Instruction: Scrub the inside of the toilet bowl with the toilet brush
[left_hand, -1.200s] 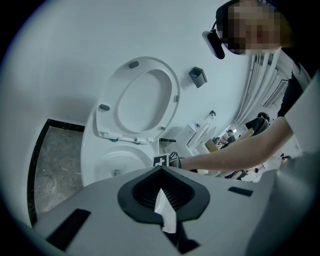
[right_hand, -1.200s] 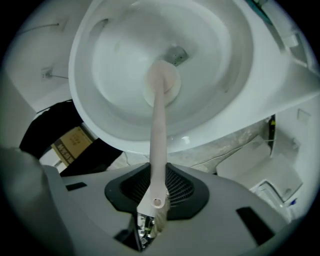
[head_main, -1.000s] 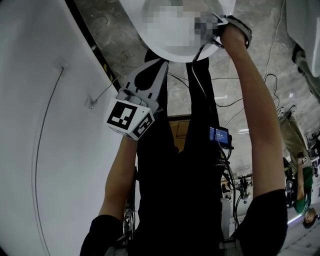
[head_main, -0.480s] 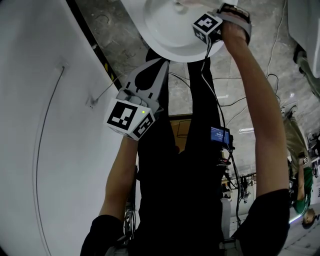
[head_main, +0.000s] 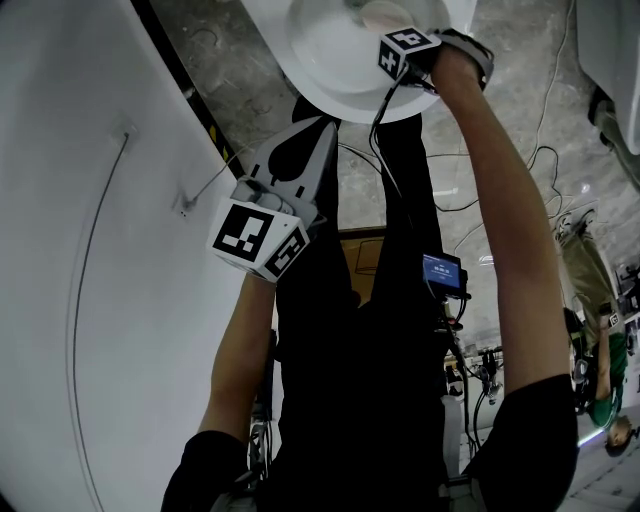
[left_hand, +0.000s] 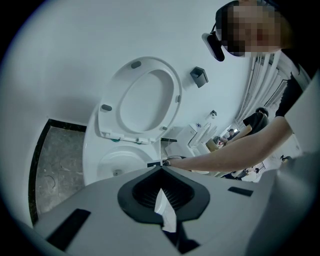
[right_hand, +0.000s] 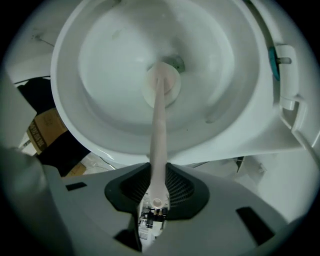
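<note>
Standing against a plain white wall (left_hand: 75, 40) on a grey stone floor (head_main: 240, 90), the toilet bowl (right_hand: 100, 70) is the principal fixture. Its seat and lid (left_hand: 142, 100) are tipped up against the wall, leaving the basin open from above, evidently to give free access for scrubbing.

The toilet brush (right_hand: 159, 125) runs from the near rim down to the bottom of the basin. Its pale head lies at or just beside the drain opening; contact with the porcelain looks likely but cannot be confirmed.

The right tongs (right_hand: 158, 167) are clamped narrow on the end of the brush handle, above the near edge of the bowl, with the handle lying along the line of the jaws. In my judgement this hold gives reach to the bottom and leverage for sweeping the walls.

The left tongs (left_hand: 161, 168) are drawn together at the tips and carry no task item. A small white slip shows in the hollow behind the tips, nature undetermined. They hang to the left, well apart from the bowl, seemingly parked clear of the work.

Obstructions: a dark cable (head_main: 385, 150) hangs from the right tongs past the near rim and could snag. A cardboard box (right_hand: 42, 127) sits beside the bowl, clear of the stroke.
</note>
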